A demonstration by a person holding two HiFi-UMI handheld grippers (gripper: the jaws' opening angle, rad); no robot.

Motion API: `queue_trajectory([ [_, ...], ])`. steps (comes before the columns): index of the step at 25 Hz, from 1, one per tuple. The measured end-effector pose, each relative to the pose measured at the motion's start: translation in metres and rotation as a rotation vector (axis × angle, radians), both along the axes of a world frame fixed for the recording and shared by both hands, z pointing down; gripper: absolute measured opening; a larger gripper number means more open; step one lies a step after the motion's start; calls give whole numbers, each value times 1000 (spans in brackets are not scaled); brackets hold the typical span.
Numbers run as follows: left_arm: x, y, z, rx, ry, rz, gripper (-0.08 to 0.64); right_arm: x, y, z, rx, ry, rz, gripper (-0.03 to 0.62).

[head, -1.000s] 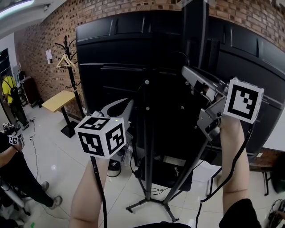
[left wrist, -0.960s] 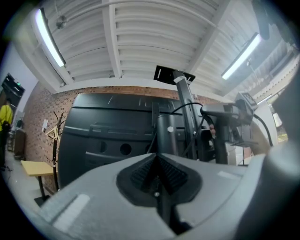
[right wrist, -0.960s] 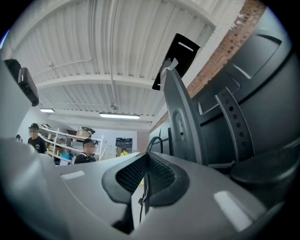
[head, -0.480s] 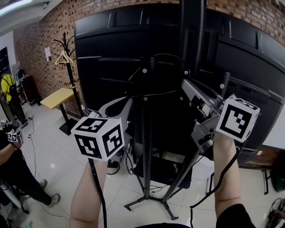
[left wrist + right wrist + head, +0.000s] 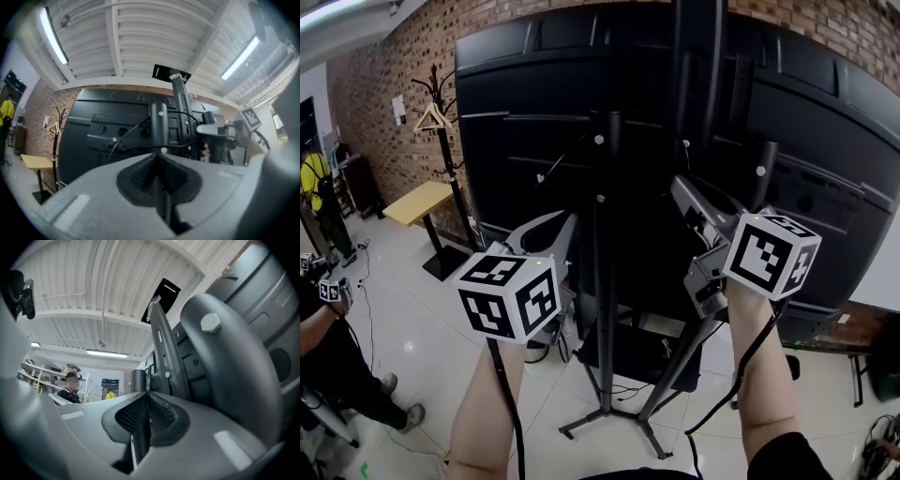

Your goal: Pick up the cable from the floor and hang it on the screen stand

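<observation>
a brick-walled room with a pale tiled floor (image 5: 403, 347) and a ribbed white ceiling. the left gripper (image 5: 157, 158) has its ribbed pads pressed together with nothing between them. the right gripper (image 5: 147, 398) is likewise closed and empty, held close beside a bolted dark upright of the screen stand (image 5: 605, 281). the thin black cable (image 5: 124, 136) is off the floor, looped across the stand's pole behind the black screen (image 5: 525, 112). in the head view it is barely traceable against the dark panel, and where its ends run cannot be made out. there are two grippers and one central pole on splayed feet. off to the left stand one coat rack (image 5: 441, 131) with a hanger, one wooden table (image 5: 422, 208), a person in yellow (image 5: 314, 183) and a person in black (image 5: 328, 356) cut off by the frame edge
</observation>
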State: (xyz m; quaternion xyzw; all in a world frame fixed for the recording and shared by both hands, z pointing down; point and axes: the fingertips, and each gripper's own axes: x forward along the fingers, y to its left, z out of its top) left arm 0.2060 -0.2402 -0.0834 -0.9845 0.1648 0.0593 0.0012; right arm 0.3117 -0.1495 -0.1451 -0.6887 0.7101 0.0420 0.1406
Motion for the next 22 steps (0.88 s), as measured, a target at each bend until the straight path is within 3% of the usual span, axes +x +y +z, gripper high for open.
queue_trajectory([
  [6, -1, 2, 8, -8, -8, -4, 5, 6, -4, 15, -31, 24, 71, 21],
  [16, 0, 2, 22, -38, -21, 5, 5, 15, -24, 50, -97, -3, 83, 21],
  [22, 0, 0, 26, -44, -20, 5, 5, 16, -21, 45, -49, 1, 98, 23],
])
